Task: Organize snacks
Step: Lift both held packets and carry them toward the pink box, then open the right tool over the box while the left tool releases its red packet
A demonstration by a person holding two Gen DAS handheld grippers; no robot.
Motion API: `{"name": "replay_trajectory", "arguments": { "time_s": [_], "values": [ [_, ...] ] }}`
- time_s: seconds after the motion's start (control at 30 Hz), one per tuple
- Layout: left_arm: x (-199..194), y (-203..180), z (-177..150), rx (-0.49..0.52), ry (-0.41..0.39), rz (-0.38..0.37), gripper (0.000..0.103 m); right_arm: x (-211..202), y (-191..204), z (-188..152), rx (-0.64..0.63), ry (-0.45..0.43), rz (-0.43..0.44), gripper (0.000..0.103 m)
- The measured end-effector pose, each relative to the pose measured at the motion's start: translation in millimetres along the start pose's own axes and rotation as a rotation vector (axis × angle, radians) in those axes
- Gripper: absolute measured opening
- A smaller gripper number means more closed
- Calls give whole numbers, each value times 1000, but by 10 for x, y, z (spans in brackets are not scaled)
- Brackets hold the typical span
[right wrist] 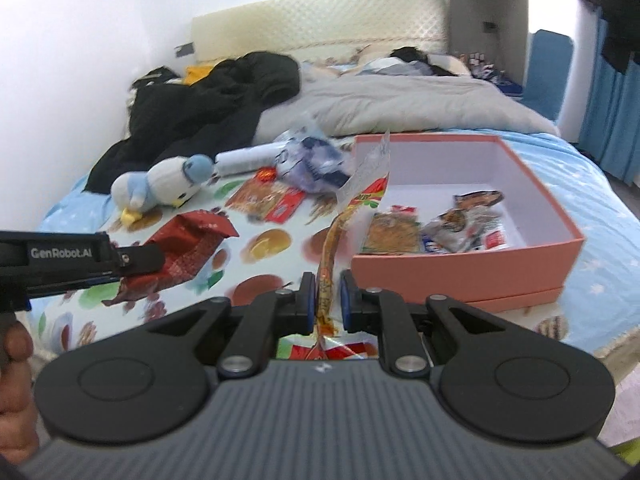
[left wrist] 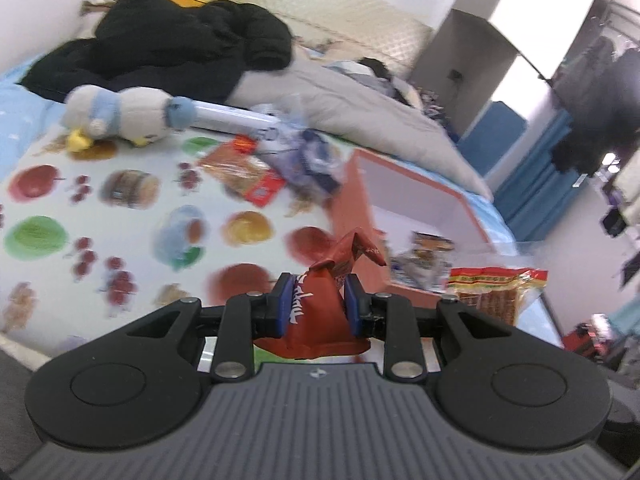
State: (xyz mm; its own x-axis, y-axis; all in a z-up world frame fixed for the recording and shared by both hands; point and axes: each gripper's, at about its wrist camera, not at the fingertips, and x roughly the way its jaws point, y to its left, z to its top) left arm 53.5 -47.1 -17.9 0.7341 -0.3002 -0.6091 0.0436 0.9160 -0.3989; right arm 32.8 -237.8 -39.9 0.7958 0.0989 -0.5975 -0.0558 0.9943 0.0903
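Two packets are held above the bed: left hand-held gripper (left wrist: 316, 300) clamps a red wrapper (left wrist: 320, 312), right hand-held gripper (right wrist: 325, 300) pinches a long snack pack (right wrist: 360, 200). Pink box (right wrist: 460, 276) lies ahead-right, nearer the right.

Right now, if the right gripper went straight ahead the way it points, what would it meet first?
Probably the near-left corner of the pink cardboard box, just beyond the right gripper and its thin yellow-red snack packet; depth is uncertain.
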Motion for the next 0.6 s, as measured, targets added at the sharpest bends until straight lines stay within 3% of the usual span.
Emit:
{"name": "replay_trajectory", "arguments": {
  "time_s": [0.33, 0.6],
  "values": [
    [250, -802, -48, 86, 58, -143, 31, -311, -538, 46, 66, -38, -126, 16],
    [664, -1119, 170, 146, 98, -143, 32, -182, -782, 176, 97, -44, -132, 16]
  ]
}}
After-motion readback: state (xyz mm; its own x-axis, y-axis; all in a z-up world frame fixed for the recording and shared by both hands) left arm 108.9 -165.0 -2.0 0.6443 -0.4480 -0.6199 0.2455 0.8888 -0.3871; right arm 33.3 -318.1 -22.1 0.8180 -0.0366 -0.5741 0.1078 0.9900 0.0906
